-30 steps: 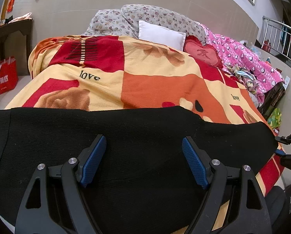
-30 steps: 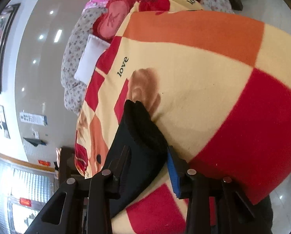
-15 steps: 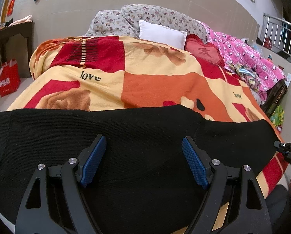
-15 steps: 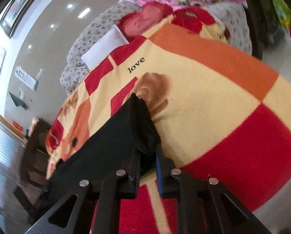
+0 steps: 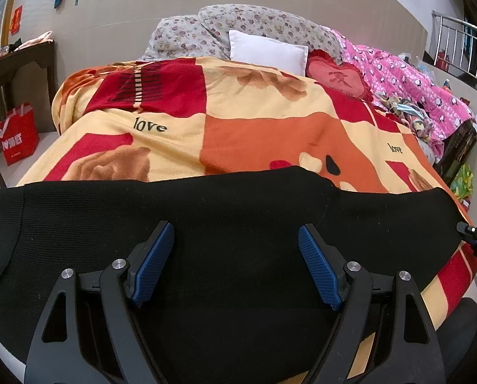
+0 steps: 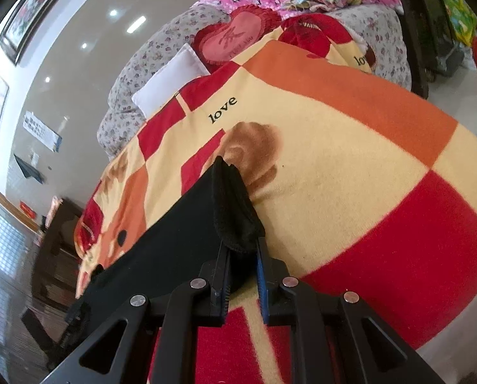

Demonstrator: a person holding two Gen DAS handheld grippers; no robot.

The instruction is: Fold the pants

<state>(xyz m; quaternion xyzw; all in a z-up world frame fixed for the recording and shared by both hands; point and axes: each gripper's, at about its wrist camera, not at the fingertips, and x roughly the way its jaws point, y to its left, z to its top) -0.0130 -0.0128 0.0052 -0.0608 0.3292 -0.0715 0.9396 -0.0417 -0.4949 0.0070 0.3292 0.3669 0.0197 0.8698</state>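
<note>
Black knit pants (image 5: 238, 198) lie spread across the near edge of a bed with a red, orange and cream blanket (image 5: 254, 128). My left gripper (image 5: 235, 227) hovers over the middle of the pants, jaws wide apart, nothing between the blue pads. In the right wrist view my right gripper (image 6: 243, 244) is shut on the bunched end of a black pant leg (image 6: 232, 204), with the rest of the pants (image 6: 174, 240) stretching away to the left. The right gripper (image 5: 476, 236) also shows at the right edge of the left wrist view, at that leg's end.
Floral pillows and a white pillow (image 5: 267, 51) sit at the head of the bed, a pink quilt (image 5: 414, 80) along its right side. A red bag (image 5: 16, 137) and a dark table (image 5: 14, 64) stand on the left. A metal railing (image 5: 462, 41) is at far right.
The right gripper's jaws closed onto the end of the pant leg, and the gripper rolled so the bed looks more level. The left gripper stayed open and still.
</note>
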